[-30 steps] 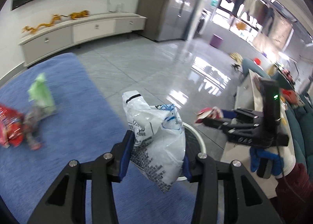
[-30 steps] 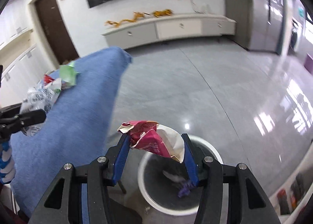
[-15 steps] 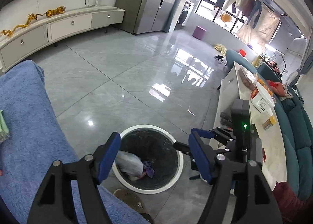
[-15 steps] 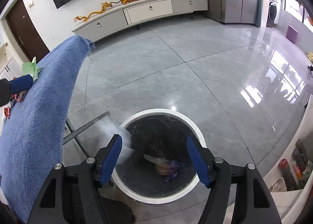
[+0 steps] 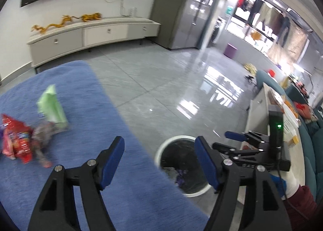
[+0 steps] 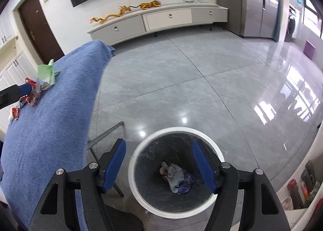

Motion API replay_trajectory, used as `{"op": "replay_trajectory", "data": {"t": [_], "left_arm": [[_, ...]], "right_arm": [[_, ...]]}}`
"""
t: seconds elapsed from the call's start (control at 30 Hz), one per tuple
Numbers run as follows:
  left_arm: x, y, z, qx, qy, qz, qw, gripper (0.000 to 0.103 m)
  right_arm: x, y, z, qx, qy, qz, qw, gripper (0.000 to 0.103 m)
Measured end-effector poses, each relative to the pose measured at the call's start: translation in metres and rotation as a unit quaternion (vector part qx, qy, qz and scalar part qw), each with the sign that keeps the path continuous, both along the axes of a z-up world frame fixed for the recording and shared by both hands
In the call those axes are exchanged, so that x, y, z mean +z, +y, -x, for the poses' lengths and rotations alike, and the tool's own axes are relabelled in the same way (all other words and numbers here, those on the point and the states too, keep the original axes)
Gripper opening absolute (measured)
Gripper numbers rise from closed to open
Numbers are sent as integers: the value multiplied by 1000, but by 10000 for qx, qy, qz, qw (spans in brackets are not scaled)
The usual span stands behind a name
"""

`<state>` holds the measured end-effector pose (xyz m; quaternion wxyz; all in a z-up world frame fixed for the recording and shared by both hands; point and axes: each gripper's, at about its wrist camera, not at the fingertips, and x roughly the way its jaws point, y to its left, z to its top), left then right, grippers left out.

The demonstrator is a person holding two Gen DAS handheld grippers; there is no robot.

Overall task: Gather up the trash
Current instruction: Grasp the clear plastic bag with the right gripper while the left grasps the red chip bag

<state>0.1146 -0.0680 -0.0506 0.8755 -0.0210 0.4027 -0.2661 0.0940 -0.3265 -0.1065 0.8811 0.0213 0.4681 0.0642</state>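
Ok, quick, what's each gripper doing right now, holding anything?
Left gripper: open, empty, over the blue cloth's edge.
Right gripper: open, empty, above the bin.

The desk (image 6: 50, 130) is covered in plain blue cloth. A pale green wrapper (image 5: 52, 108) and a red printed packet (image 5: 17, 140) are seen on it. The bin (image 6: 214, 150) is rimmed in white, with a dark grey inside holding white and purple scraps (image 6: 178, 177). The fingers (image 6: 115, 165) are padded in blue on black frames. The floor (image 6: 201, 90) is tiled in glossy grey.
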Motion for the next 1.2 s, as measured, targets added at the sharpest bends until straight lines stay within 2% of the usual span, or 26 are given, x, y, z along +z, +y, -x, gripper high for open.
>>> {"op": "replay_trajectory", "data": {"t": [0.2,0.37,0.43,0.63,0.83,1.0,1.2], "left_arm": [[0,65,-6,651,-37,73,9978,71],[-3,122,-13,1259,-58,111,9920,70],[-7,143,-19,1511,-24,99,9885,70],[-25,177,-38,1943,180,-48,9808,70],[-38,182,-59,2049,412,-6,9779,70],[-54,184,-69,2003,655,-20,9775,53],[-65,192,-62,1846,690,143,9803,32]], "right_arm": [[13,34,-15,388,-121,44,9992,66],[23,68,-27,731,-233,60,9970,66],[27,83,-33,890,-290,49,9956,61],[31,142,-57,1461,-351,-118,9886,50],[26,207,-79,2043,-330,-447,9773,47],[21,246,-96,2325,-298,-664,9699,44],[10,269,-112,2437,-124,-885,9657,37]]}}
